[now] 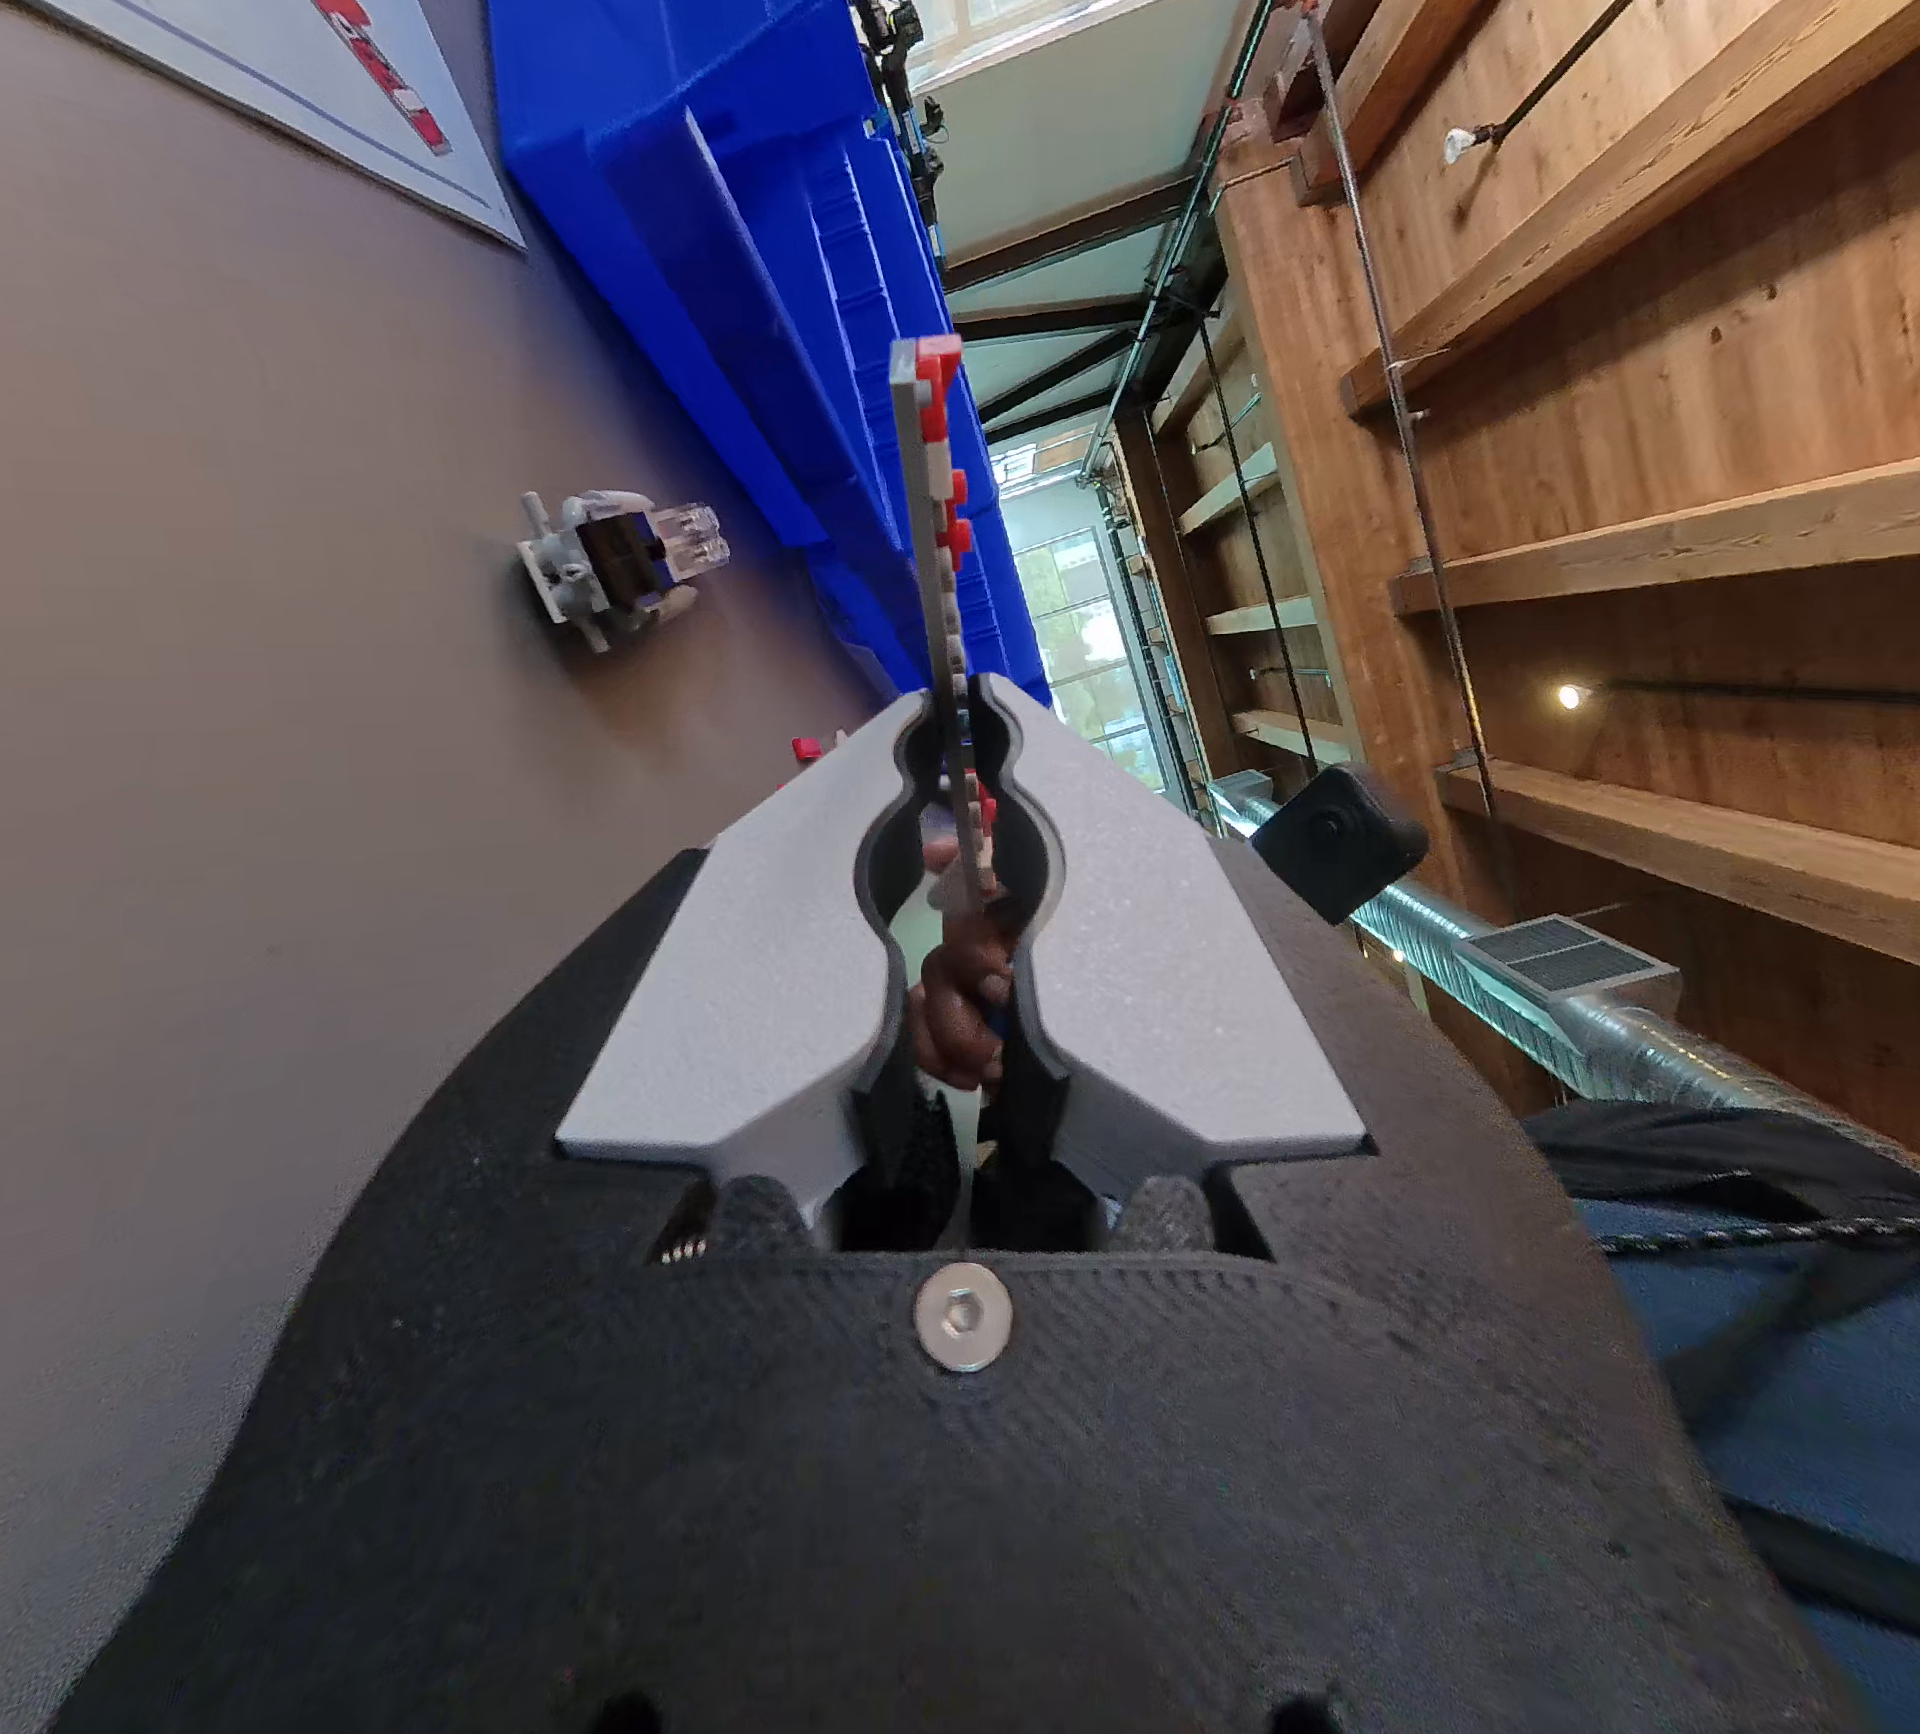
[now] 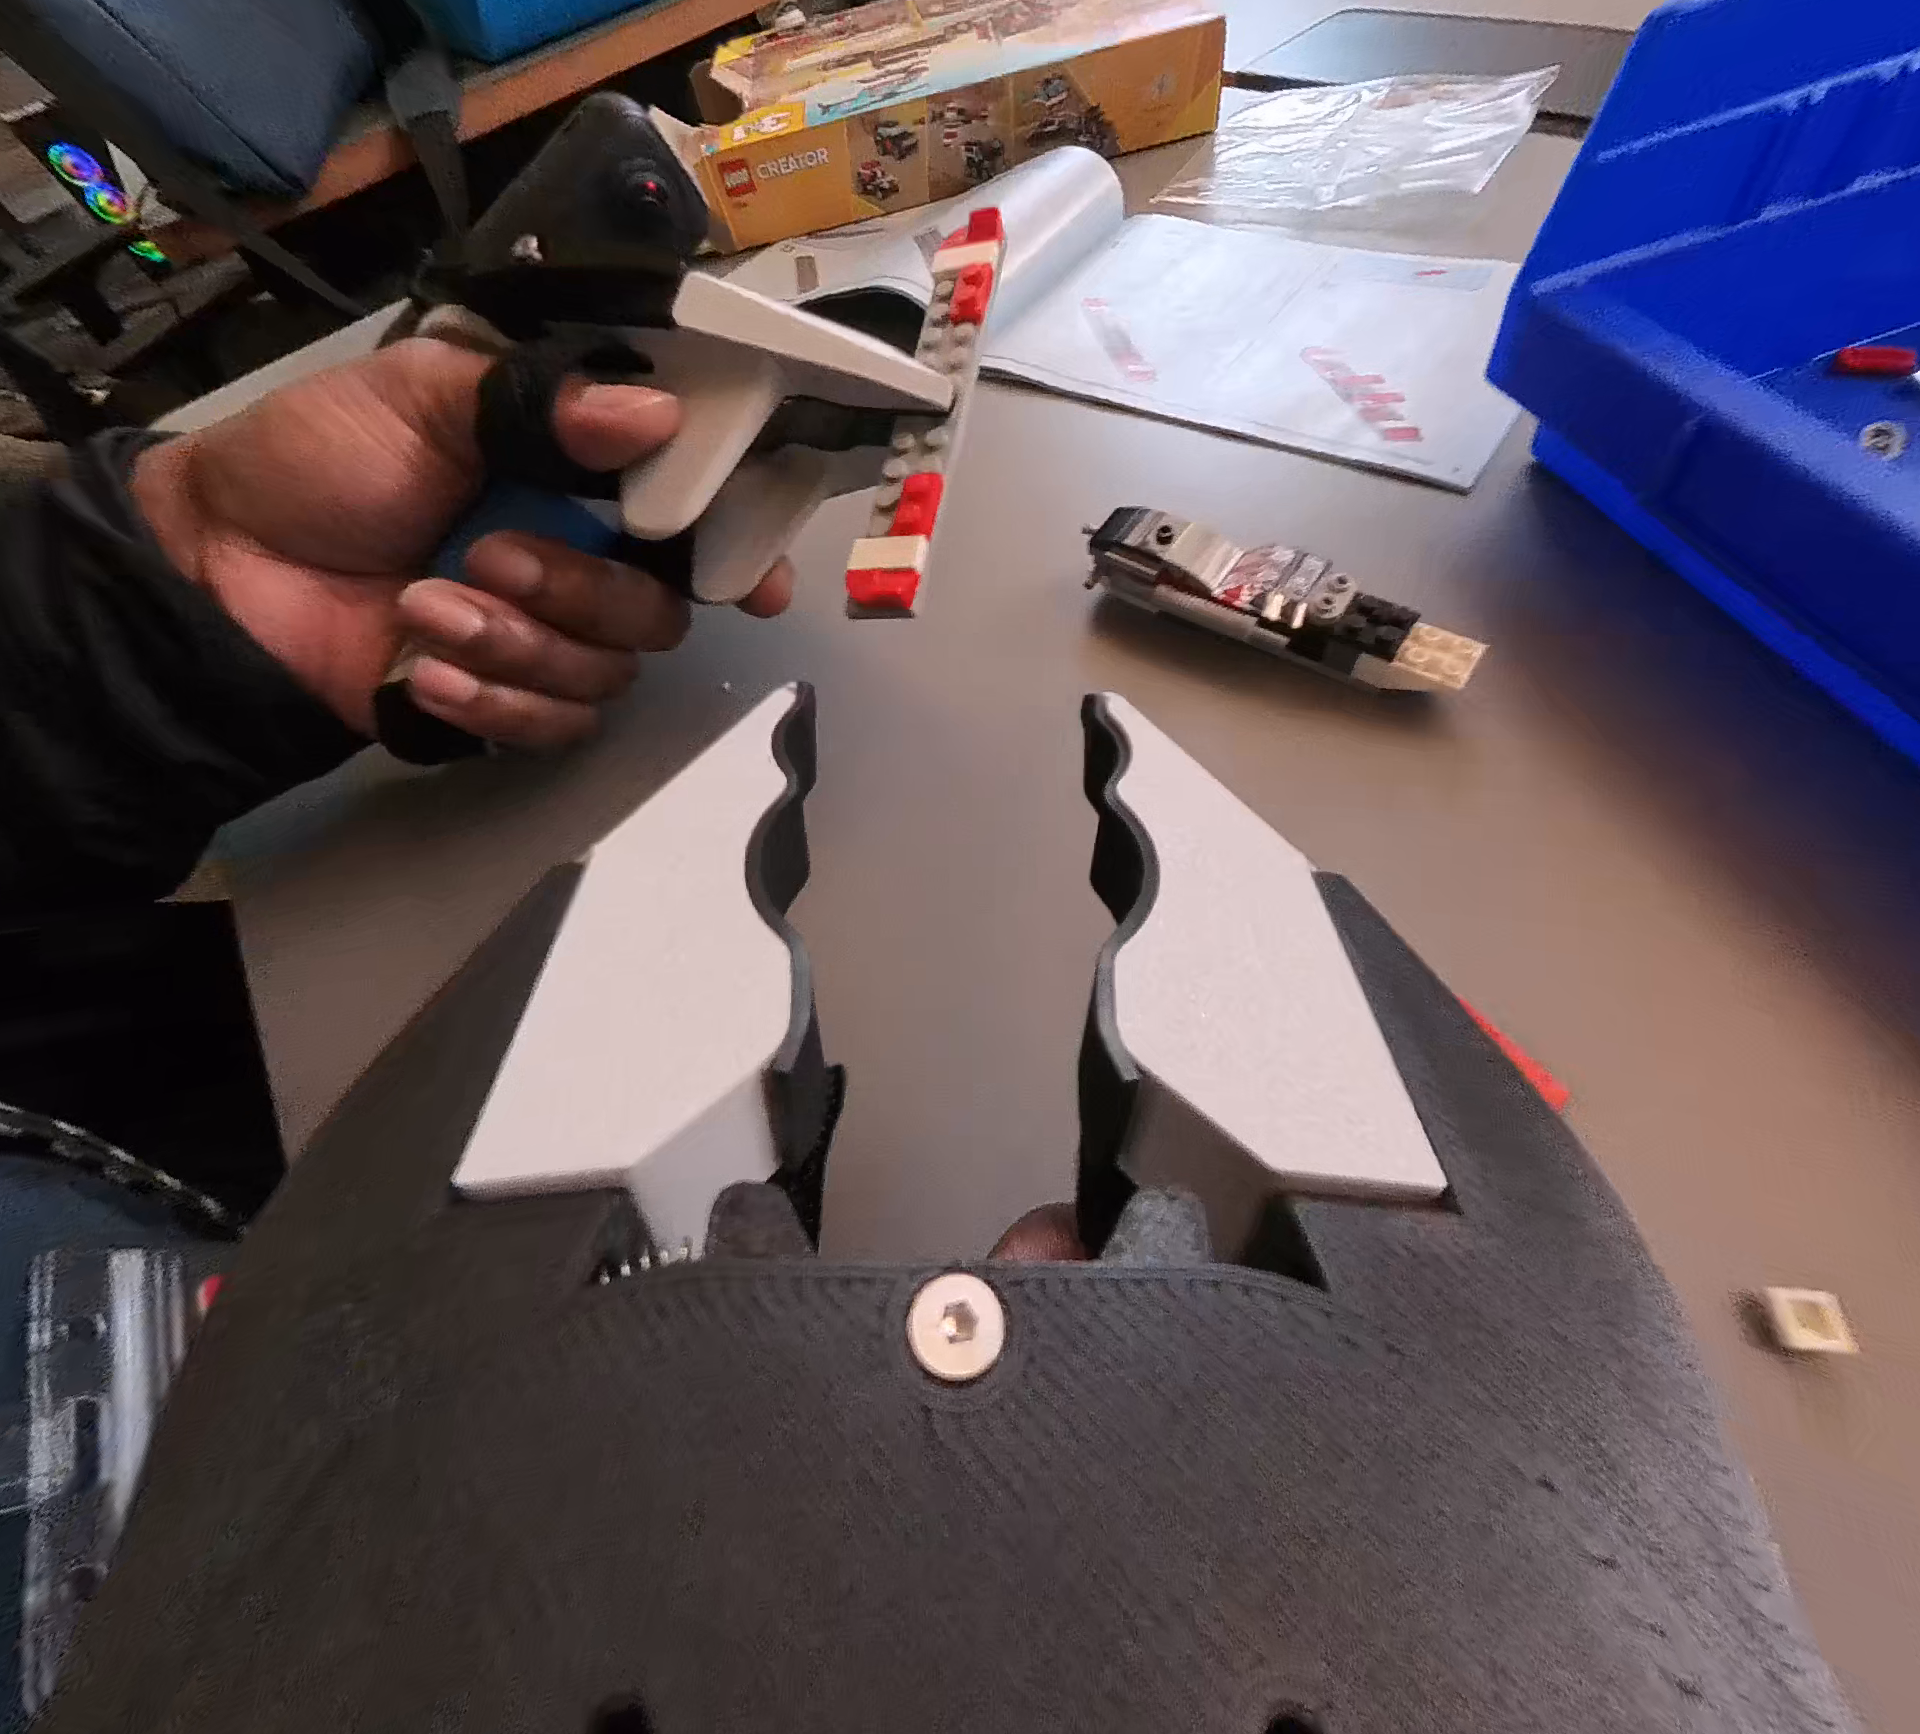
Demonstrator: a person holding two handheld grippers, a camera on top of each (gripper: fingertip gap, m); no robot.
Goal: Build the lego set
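Tool-wise, my left tool point(image 2: 940, 406) is clamped on the long grey wing plate point(image 2: 930, 427), held above the bench point(image 2: 1039, 801), while my right tool point(image 2: 948, 708) hangs spread and empty. Going by size: blue bin point(image 2: 1714, 282), set box point(image 2: 966, 95), open instruction booklet point(image 2: 1247, 334), then the small fuselage piece point(image 2: 1278, 593) lying alone. I judge wing and body are each partly built but not yet joined.

Dark table point(image 2: 935, 853). Lying on it: small black-and-grey lego model point(image 2: 1273, 604); open instruction booklet point(image 2: 1226, 323) behind it; yellow set box point(image 2: 966, 95); clear plastic bag point(image 2: 1361, 136); blue bin point(image 2: 1745, 313), right; one small white piece point(image 2: 1797, 1321), near edge.
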